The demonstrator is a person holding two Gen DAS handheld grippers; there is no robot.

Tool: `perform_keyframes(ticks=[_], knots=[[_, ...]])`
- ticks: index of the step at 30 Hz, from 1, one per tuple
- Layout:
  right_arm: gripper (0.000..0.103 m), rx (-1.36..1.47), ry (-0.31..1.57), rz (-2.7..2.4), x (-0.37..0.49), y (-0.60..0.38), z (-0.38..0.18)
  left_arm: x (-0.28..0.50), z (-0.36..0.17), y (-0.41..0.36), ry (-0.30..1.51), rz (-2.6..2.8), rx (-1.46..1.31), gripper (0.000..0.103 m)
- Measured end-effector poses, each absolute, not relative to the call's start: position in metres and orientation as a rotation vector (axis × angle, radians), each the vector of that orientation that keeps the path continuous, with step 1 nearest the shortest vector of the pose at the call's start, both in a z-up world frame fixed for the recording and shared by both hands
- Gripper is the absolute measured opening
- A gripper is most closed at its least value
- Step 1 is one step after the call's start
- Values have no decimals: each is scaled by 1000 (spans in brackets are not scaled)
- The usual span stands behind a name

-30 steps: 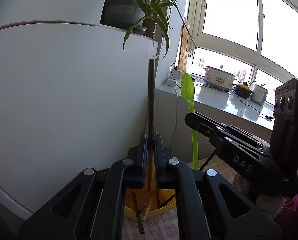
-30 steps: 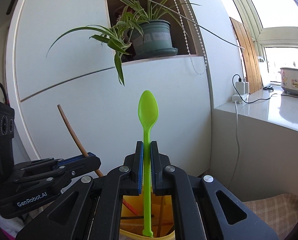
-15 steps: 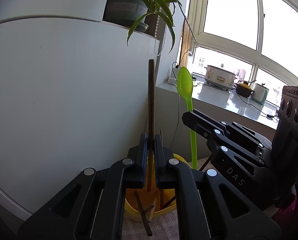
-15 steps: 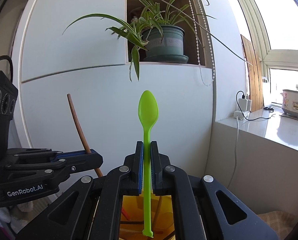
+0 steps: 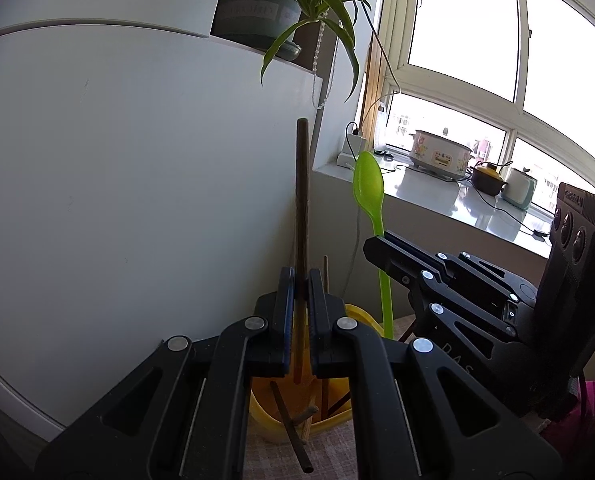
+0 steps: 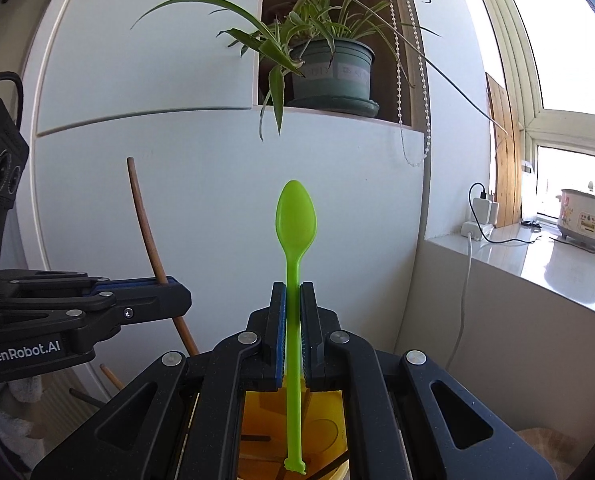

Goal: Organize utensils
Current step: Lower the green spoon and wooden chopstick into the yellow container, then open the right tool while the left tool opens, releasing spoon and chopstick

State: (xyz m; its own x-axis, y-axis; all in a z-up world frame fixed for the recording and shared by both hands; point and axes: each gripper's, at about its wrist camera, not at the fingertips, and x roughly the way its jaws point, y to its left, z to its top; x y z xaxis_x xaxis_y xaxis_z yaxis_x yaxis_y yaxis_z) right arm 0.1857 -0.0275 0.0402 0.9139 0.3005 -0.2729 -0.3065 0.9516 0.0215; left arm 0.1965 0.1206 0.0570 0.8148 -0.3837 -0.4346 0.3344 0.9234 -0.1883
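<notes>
Left wrist view: the left tool [image 5: 301, 280] is clamped tight on a brown chopstick [image 5: 301, 208], which stands upright with its lower end dipping into the yellow cup [image 5: 265, 408] below. More sticks [image 5: 325, 360] already lean inside the cup, and one dark stick [image 5: 293, 436] pokes out over its near rim. The risk here: the cup looks light, and a stick driven down off-centre could catch on those crossed sticks and tip it. Just to the right, the right tool [image 5: 377, 246] holds the green spoon [image 5: 371, 200] very near, so the two could knock together over the same small opening.

Right wrist view: the right tool [image 6: 292, 292] is pinched shut on the spoon [image 6: 295, 240], bowl up, handle tip hanging inside the cup [image 6: 257, 420]. The grip sits mid-handle on thin plastic, so it may pivot or slip. If released from this height, it could bounce off the sticks and flop out. The left tool [image 6: 173, 296] grips its chopstick [image 6: 145, 224] at a slant close by, and that slant could lever against the rim. The cup sits on a checked cloth [image 6: 545, 444] over the worktop, which may let it slide.
</notes>
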Motion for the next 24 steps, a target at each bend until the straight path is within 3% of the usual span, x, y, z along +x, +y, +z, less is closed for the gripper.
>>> perform_keyframes(ticks=[24], knots=[[6, 54, 305, 321, 166, -59, 50, 187, 61, 116, 494, -377, -118, 4]])
